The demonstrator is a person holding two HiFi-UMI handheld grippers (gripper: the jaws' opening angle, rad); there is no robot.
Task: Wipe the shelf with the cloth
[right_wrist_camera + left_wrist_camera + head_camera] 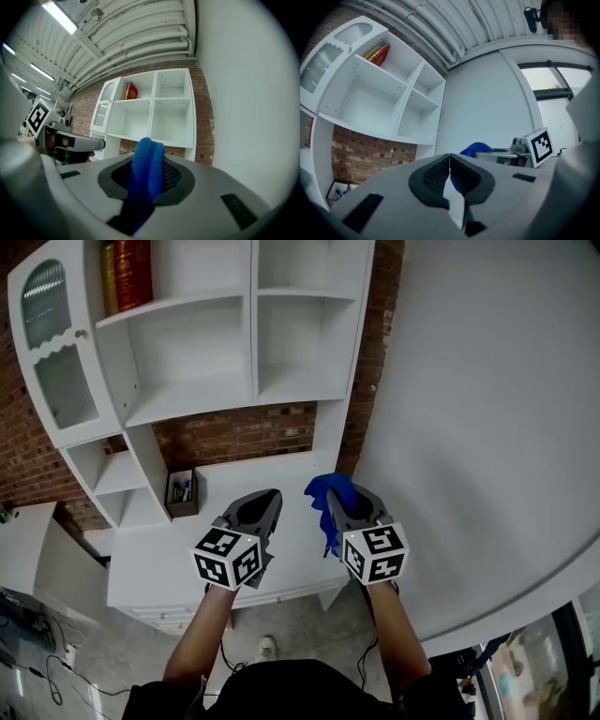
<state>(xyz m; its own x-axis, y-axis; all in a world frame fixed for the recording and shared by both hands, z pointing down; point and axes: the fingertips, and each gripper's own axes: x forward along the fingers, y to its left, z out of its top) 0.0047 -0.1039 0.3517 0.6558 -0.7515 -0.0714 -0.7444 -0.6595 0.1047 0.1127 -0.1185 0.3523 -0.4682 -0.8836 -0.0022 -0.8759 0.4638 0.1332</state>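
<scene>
left gripper [450,156] jaws meet at the tips, nothing between them. past them, the blue cloth [476,149] bunches at the right gripper [519,153]; the white shelf [393,101] is upper left.

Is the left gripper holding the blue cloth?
No, the blue cloth is pinched in the right gripper, and the left gripper has its jaws together on nothing.

Bright, even indoor light is falling on the white shelf [202,343]; ceiling strip lights [60,18] are glowing overhead; a window [541,78] is glaring pale; both gripper views are bending strongly and darkening toward their rounded edges; the nearest foreground is blurring softly.
</scene>
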